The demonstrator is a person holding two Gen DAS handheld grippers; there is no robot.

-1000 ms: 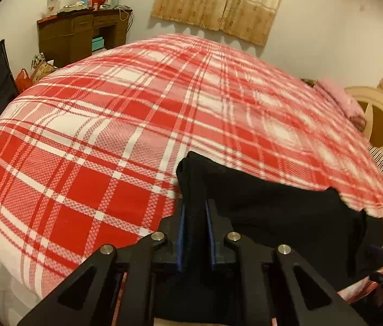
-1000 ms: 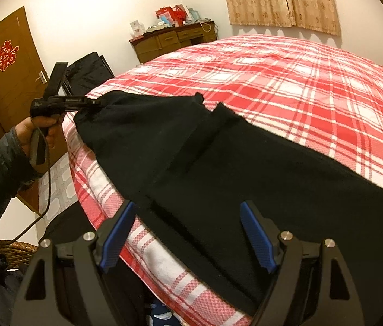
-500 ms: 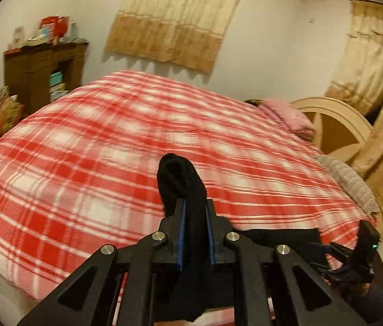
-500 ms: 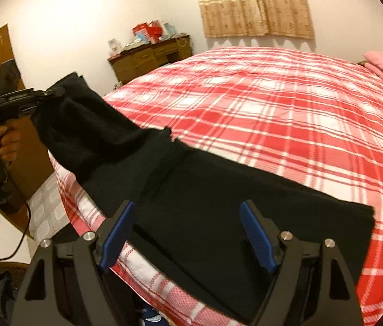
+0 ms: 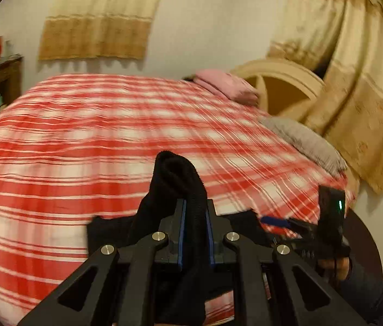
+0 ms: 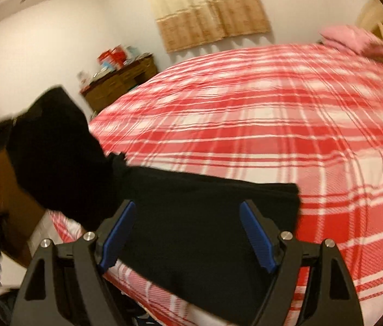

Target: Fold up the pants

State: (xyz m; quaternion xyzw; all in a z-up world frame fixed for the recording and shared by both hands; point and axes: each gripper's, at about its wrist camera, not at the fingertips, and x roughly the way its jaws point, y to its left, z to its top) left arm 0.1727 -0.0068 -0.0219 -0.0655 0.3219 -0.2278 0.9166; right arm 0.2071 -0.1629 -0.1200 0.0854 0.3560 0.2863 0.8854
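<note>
Left gripper (image 5: 194, 225) is clamped tight on a bunched end of the black knit pants (image 6: 191, 217), lifted clear of the red-and-white plaid bedspread (image 6: 272, 125). Right gripper (image 6: 188, 233) hangs wide open, holding nothing, over the flat half. The pants' long axis runs nine to three; the raised end sits at ten o'clock and, I reckon, crosses toward three.

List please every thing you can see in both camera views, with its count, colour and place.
pants: one, black, near edge of bed, one end lifted
bed cover: one, red and white plaid, across the bed
pillow: one, pink, at the headboard
grey cloth: one, bed's right edge
headboard: one, cream
curtains: beige, on far wall
dresser: one, brown, far corner
left gripper: clamped on the pants
right gripper: open, above the pants
</note>
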